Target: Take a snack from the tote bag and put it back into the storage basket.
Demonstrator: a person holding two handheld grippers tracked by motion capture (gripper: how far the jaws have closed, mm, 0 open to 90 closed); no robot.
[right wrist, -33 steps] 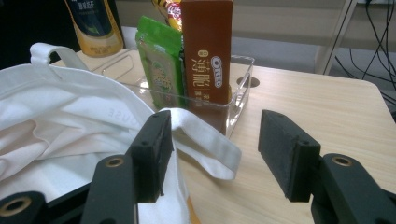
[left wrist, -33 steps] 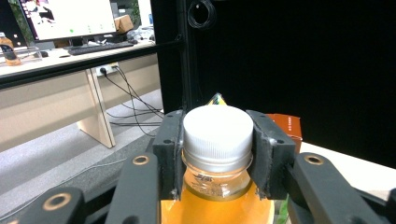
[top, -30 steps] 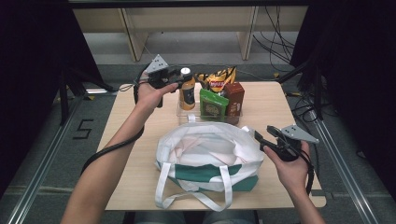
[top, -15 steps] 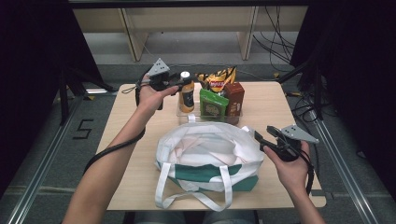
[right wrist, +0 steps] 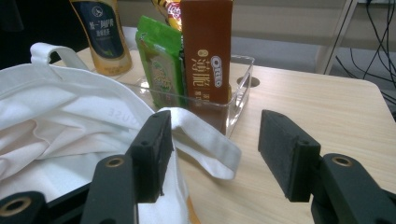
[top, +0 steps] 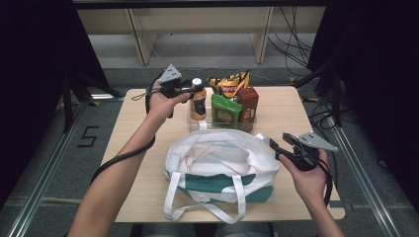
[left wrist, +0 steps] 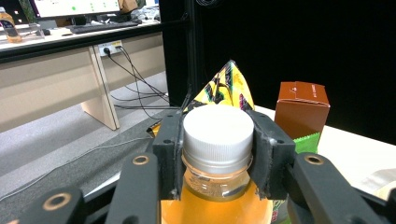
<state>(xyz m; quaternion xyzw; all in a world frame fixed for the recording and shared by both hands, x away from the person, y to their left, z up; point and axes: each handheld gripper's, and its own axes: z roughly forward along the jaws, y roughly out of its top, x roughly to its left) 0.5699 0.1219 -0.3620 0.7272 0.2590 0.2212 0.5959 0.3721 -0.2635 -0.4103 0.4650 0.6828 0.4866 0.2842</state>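
Two grippers: left gripper [left wrist: 218, 154] clamps bottle [left wrist: 217, 140] cap; right gripper [right wrist: 212, 154] parted, empty.
Tray [top: 191, 114]: bottle, pouch [top: 225, 109], box [top: 248, 102].
Bag [top: 220, 163]: open.

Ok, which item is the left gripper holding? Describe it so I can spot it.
Behind the white tote bag stands a clear tray of snacks. At its left end is the orange drink bottle, the left gripper shut on its neck. It alone has a white screw cap; its neighbours are packets and a brown box.

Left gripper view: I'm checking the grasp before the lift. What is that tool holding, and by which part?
The left tool is shut on the orange bottle, gripping its white cap and neck.
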